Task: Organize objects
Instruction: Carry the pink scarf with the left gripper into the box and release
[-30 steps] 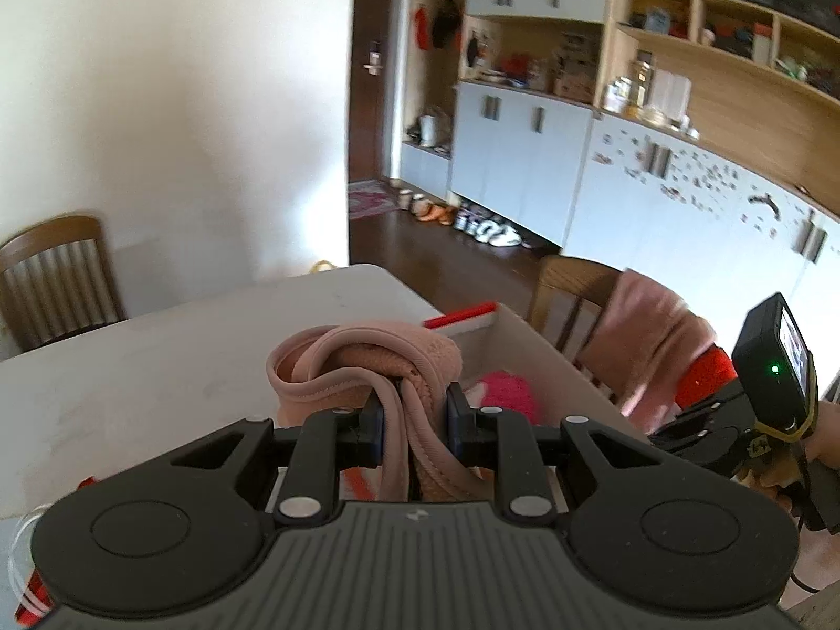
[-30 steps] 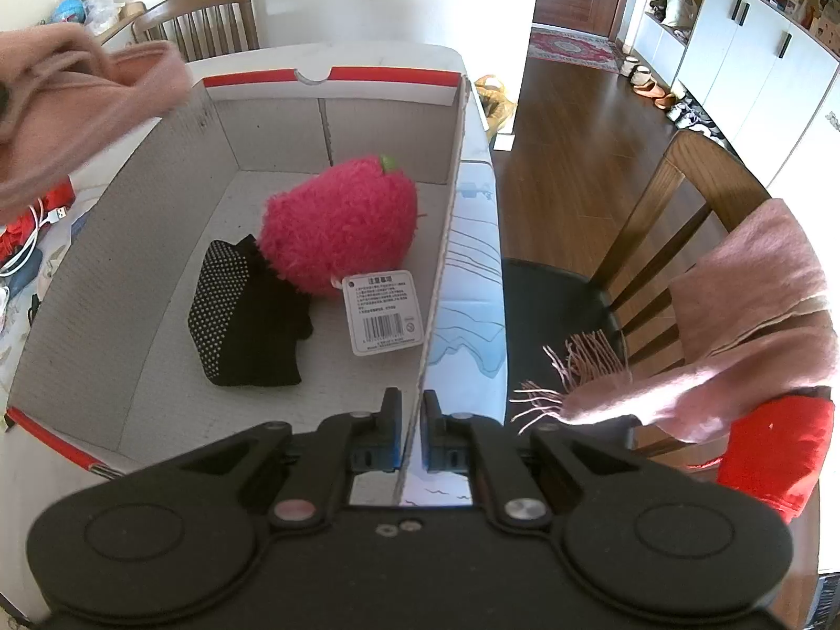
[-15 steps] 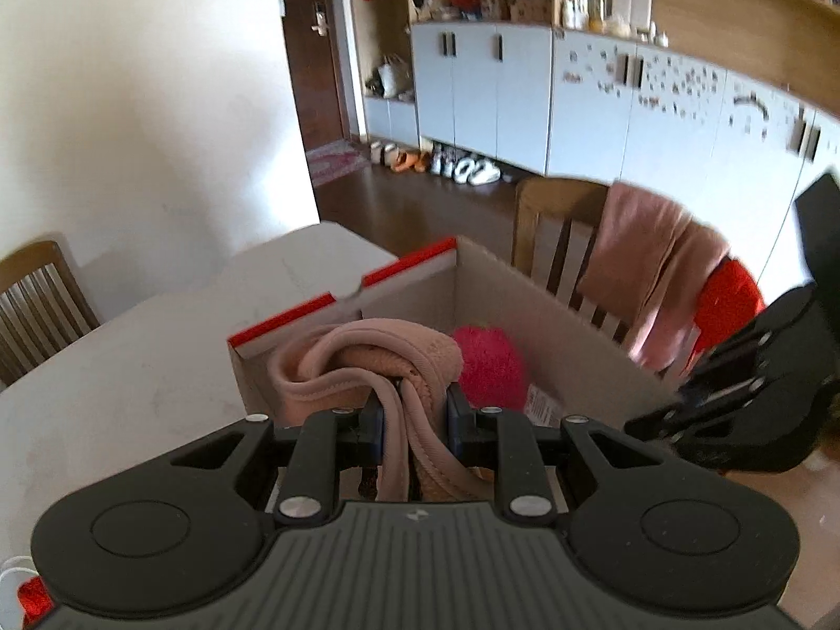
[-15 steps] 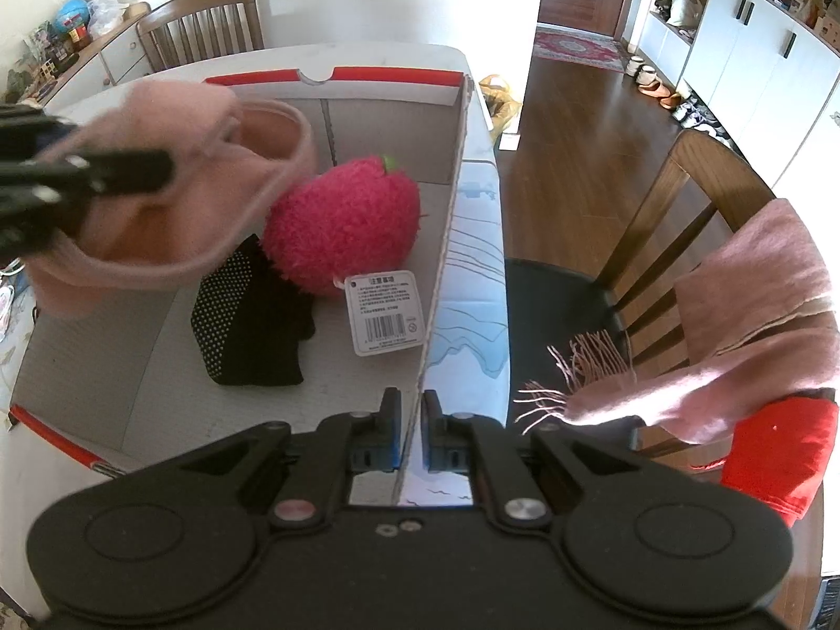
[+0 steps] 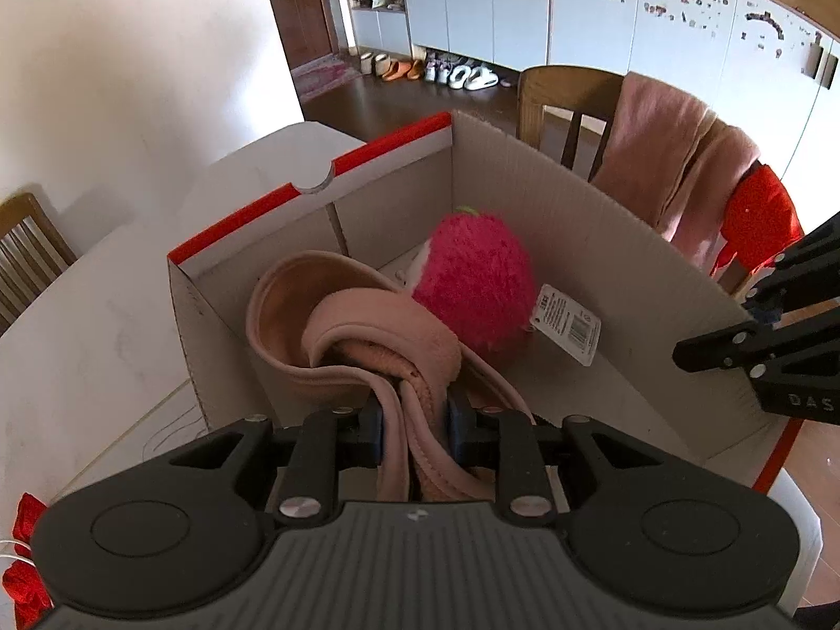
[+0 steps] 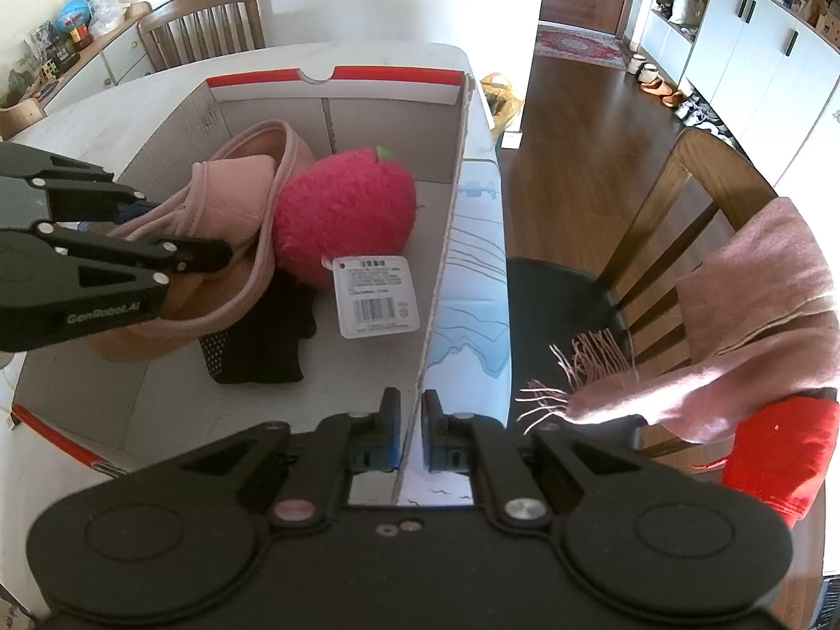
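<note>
Gripping the near right wall of the box (image 6: 446, 241), the right gripper (image 6: 411, 436) has its fingers closed on the cardboard edge, one inside and one outside. The left gripper (image 5: 413, 433) has its fingers clamped on the bunched pink slippers (image 5: 357, 331), which hang inside the box over its left half; in the right wrist view they sit above a black dotted cloth (image 6: 257, 341) lying on the box floor. Just beside the slippers, to the right, a fuzzy pink strawberry toy (image 6: 346, 210) rests on the floor of the box, touching them, with a white barcode tag (image 6: 375, 294) lying in front of it toward the near right wall. The box stands on the white bench (image 5: 105, 315), its far wall trimmed in red with a half-round notch. Right of the bench, a wooden chair (image 6: 677, 199) carries a pink fringed scarf (image 6: 735, 315) and something red (image 6: 787, 446) over its back. Farther off are a second chair (image 6: 205, 21) at the far end of the bench, a dark wood floor (image 6: 567, 157), shoes (image 5: 451, 73) lined up under white cabinets (image 5: 604, 10), and a rug (image 6: 583, 44) by the door.
</note>
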A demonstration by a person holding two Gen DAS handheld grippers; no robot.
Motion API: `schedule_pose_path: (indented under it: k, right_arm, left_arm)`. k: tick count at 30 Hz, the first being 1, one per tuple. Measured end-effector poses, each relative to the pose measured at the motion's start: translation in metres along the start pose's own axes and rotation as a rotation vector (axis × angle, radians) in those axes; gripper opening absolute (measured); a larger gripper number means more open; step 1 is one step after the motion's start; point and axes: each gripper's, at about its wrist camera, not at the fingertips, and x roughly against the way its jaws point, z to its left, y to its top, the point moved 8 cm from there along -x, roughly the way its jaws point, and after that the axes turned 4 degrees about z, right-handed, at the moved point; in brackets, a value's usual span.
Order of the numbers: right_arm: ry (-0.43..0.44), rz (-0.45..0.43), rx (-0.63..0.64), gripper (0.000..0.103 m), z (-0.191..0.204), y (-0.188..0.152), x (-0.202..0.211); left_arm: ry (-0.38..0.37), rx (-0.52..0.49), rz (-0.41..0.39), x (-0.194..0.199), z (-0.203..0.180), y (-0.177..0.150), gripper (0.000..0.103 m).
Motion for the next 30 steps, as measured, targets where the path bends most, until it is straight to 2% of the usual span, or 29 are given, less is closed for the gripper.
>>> schedule_pose_path:
  k: [6, 10, 12, 13, 14, 18, 23, 30]
  right_arm:
    - [0.002, 0.0, -0.002, 0.007, -0.001, 0.0, 0.0]
    - [0.001, 0.0, -0.001, 0.007, -0.001, 0.0, 0.0]
    - [0.002, 0.001, -0.002, 0.007, -0.001, 0.0, 0.0]
    - [0.003, 0.001, -0.004, 0.007, -0.001, 0.0, 0.0]
    - [0.005, 0.001, -0.006, 0.007, -0.001, 0.0, 0.0]
    - [0.004, 0.002, -0.005, 0.007, -0.002, 0.0, 0.0]
    - [0.004, 0.003, -0.006, 0.007, -0.002, 0.0, 0.0]
    - [0.0, 0.005, -0.003, 0.007, -0.002, 0.0, 0.0]
  left_arm:
    - [-0.028, 0.024, 0.061, -0.01, -0.001, -0.002, 0.026]
    - [-0.036, 0.018, 0.087, -0.014, -0.002, -0.006, 0.031]
    - [-0.05, 0.025, 0.088, -0.014, -0.001, -0.006, 0.043]
    - [-0.059, 0.029, 0.086, -0.014, -0.002, -0.006, 0.056]
    - [-0.064, 0.031, 0.078, -0.013, -0.002, -0.006, 0.059]
    - [-0.064, 0.036, 0.063, -0.01, -0.001, -0.007, 0.059]
    - [-0.08, 0.07, 0.045, -0.003, 0.001, -0.008, 0.066]
    - [-0.093, 0.118, 0.019, 0.011, 0.005, -0.011, 0.067]
